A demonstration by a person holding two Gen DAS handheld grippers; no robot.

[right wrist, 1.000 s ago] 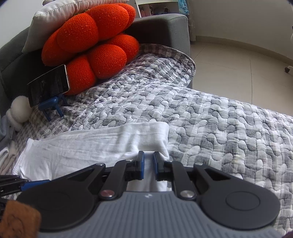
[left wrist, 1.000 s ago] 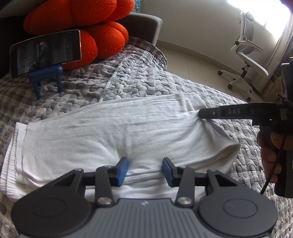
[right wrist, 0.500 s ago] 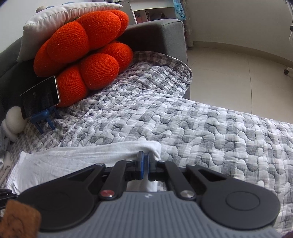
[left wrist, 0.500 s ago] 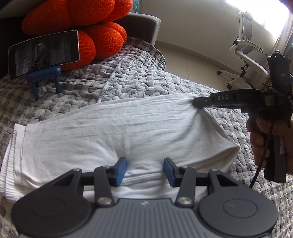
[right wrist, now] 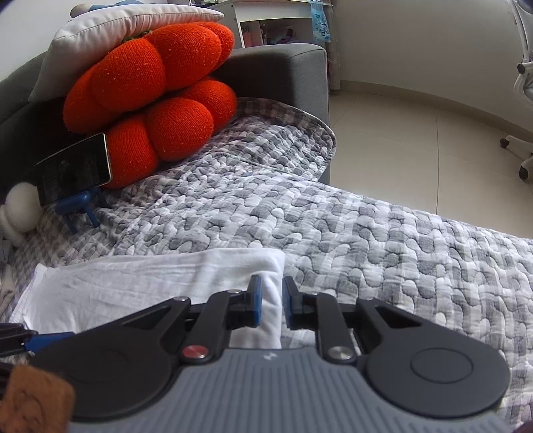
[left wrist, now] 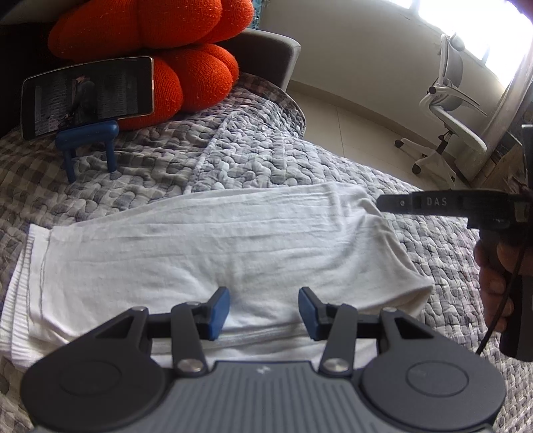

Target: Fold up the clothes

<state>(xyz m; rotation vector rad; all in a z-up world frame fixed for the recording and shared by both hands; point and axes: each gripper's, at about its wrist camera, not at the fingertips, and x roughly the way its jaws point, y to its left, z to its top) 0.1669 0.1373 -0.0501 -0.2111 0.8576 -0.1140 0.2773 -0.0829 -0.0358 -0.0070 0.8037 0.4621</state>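
Left wrist view: the whole white garment (left wrist: 206, 253), folded into a long band, lies on the grey quilt (left wrist: 233, 156) of a sofa. Its long axis runs left to right across the picture; the layered edges lie at the left end, a rounded fold at the right end. The left hand-held gripper (left wrist: 263, 313) hangs over the garment's near long edge, jaws well apart, pads clear of the cloth, holding nothing. Only this view shows the right hand-held gripper (left wrist: 383, 202) from the side, its tip at the garment's far right corner, with the hand (left wrist: 493, 283) on its handle, and an office chair (left wrist: 446, 110) by the window.

Right wrist view: the right hand-held gripper (right wrist: 271, 304) straddles the garment's (right wrist: 143, 289) right end. Its jaws have just been opening; a strip of white cloth stands in the narrow gap between them, and the pads do not visibly press on it. Only this view shows the white pillow (right wrist: 110, 30) on top of the orange cushion (right wrist: 150, 93). A phone (right wrist: 73, 170) on a blue stand (right wrist: 78, 206) leans against that cushion.
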